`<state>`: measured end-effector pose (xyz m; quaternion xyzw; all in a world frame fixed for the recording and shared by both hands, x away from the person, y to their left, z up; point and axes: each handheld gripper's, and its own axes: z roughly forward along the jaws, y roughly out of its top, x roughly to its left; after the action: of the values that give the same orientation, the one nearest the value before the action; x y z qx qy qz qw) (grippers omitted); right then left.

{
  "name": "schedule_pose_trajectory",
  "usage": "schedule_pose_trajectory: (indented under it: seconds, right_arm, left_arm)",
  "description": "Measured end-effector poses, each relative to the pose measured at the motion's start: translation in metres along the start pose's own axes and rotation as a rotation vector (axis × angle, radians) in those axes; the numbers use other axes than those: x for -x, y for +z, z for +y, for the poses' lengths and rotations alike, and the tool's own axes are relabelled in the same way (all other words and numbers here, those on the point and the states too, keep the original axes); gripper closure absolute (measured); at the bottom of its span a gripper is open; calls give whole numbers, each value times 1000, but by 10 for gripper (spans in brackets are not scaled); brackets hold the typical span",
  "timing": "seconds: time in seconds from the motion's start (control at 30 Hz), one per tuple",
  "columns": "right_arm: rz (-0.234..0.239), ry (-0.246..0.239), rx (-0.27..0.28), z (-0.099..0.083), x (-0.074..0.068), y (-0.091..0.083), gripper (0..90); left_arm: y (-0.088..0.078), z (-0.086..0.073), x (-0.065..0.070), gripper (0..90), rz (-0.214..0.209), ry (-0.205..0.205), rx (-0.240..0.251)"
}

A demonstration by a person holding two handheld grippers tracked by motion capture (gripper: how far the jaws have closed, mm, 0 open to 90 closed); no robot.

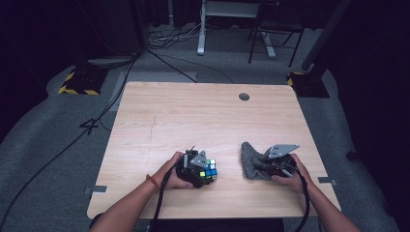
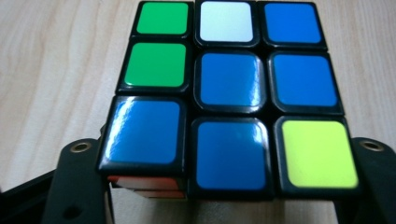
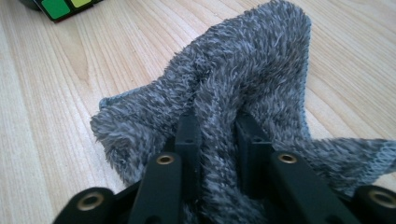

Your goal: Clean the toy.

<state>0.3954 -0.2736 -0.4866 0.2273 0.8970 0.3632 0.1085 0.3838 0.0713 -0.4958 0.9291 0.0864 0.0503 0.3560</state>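
Left gripper: jaws closed on the puzzle cube, one black jaw pressed to each side of it; in the left gripper view the cube fills the space between the jaws, its upper face showing six blue tiles, two green at about 11 o'clock, one white at 12 o'clock and one yellow at 4 o'clock; a red edge shows beneath the near left tile. The person's left hand wraps the gripper body from 9 o'clock; a black cable trails off toward 6 o'clock. The cube rests on the table, near the front edge, left of centre.

Right gripper: jaws drawn narrow and pinching a ridge of the grey cloth; in the right gripper view a fold of the fuzzy cloth stands bunched up between the two black jaws, the rest spreading away toward 12 o'clock and 3 o'clock on the wood. The right hand holds the gripper from 4 o'clock. The cloth lies on the table near the front edge, right of centre, well apart from the cube; in the right gripper view a corner of the cube shows at 11 o'clock.

A round hole sits in the tabletop near the far edge, at about 1 o'clock.
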Motion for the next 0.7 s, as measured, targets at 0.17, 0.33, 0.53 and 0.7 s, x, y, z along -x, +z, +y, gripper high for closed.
schedule_pose_trajectory:
  seconds: [0.17, 0.33, 0.53, 0.7]
  right_arm:
    - [1, -3, 13, -1, 0, -1, 773]
    - [-6, -10, 30, 0, -1, -3, 779]
    - [-1, 2, 69, 4, -2, -9, 780]
    - [8, 8, 99, 7, -2, -13, 781]
  left_arm:
    - [-2, 2, 1, 334, -3, 4, 14]
    - [-14, 11, 2, 335, 29, 28, 57]
    - [-25, 27, 2, 336, 57, 61, 67]
    - [-27, 41, -2, 336, 52, 70, 85]
